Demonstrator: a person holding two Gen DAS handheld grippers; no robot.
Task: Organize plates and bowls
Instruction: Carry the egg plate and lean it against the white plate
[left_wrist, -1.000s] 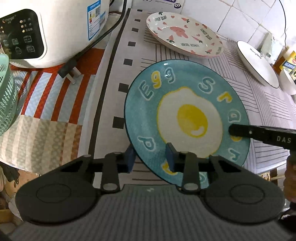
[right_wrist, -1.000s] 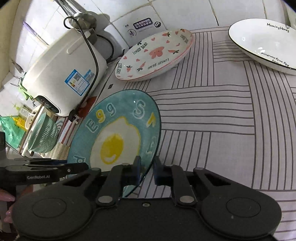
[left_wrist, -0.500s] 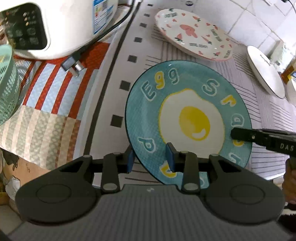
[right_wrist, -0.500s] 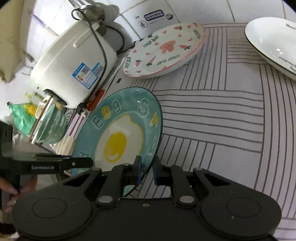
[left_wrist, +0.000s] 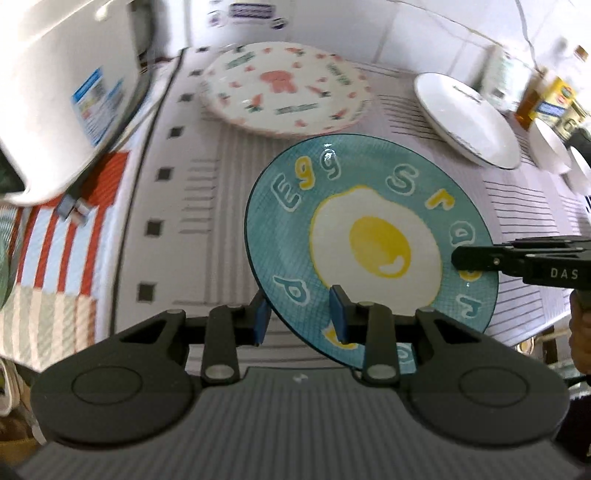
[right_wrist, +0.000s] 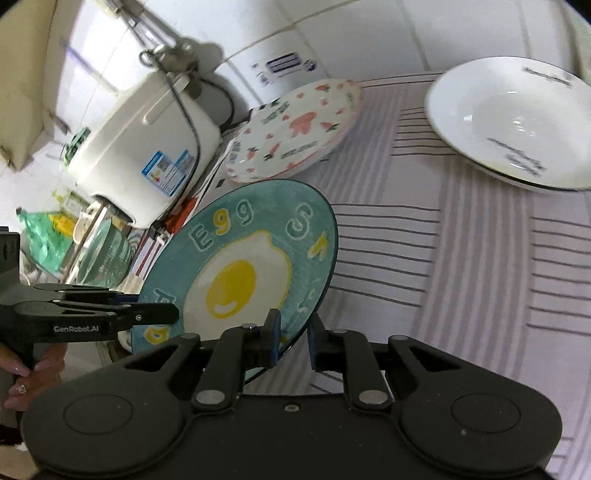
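Teal egg plate (left_wrist: 369, 240), lifted over the striped cloth (left_wrist: 207, 229), is pinched at its rim by the left gripper (left_wrist: 299, 314); pink plate (left_wrist: 284, 92) and cooker (left_wrist: 66, 92) lie beyond. Right-wrist view: right gripper (right_wrist: 293, 341) clamps the opposite rim; white bowl (right_wrist: 513, 122) sits well apart.

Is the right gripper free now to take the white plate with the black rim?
Probably not: the right gripper is shut on the egg plate, shared with the left gripper. The white plate lies unobstructed.
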